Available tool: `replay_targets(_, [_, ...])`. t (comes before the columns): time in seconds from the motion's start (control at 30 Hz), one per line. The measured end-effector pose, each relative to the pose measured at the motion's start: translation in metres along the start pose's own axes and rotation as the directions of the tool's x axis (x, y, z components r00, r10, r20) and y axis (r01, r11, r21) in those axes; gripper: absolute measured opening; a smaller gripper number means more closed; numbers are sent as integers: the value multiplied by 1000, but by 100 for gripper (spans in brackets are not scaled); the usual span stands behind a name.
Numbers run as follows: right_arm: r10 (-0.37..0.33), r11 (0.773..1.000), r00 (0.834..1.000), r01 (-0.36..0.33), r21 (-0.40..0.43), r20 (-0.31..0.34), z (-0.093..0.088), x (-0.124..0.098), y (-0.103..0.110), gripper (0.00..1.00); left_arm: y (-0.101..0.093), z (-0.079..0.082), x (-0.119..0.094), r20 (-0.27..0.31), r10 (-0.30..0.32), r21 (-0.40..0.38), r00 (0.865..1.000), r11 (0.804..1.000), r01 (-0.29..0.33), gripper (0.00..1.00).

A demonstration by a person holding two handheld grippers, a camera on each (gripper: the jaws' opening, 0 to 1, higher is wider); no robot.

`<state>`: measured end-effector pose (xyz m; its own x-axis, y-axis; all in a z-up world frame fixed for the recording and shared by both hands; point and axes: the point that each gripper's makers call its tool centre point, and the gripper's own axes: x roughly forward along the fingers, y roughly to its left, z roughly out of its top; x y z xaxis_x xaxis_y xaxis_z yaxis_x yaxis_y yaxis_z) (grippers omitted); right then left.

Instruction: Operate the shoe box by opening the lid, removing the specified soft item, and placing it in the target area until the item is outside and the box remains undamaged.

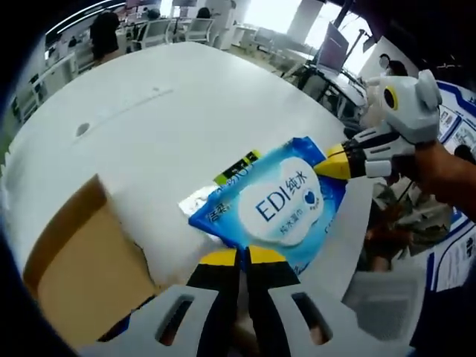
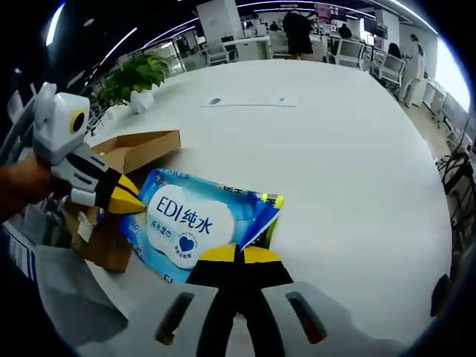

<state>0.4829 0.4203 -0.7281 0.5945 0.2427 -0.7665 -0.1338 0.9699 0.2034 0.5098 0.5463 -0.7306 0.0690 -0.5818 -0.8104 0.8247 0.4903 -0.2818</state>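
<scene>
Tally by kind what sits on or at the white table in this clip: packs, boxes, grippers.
Blue wet-wipe pack: 1
Cardboard shoe box: 1
Grippers: 2, the left gripper and the right gripper, each with jaws shut on an edge of the pack
Total: 4

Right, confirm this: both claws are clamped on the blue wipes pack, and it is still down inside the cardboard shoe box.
Not quite. Both claws do grip the blue wipes pack, the right claw at one edge and the left claw at the other, but the right gripper view shows the pack outside the cardboard shoe box, held over the white table.
</scene>
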Motion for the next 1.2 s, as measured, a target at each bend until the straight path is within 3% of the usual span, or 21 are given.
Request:
replay_targets(0.33, [4,1000,1000,-4,1,-17,5,22,-15,0,16,8,21,-3,30,-14,1000,999,-30,0])
replay_targets(0.6, [10,1000,999,-10,9,-34,2,36,-24,0,18,4,34,-35,46,7,998,999,-46,0])
replay_targets(1.2, [19,999,1000,-18,45,-21,1,47,-30,1,24,3,39,-34,79,35,996,996,-77,1])
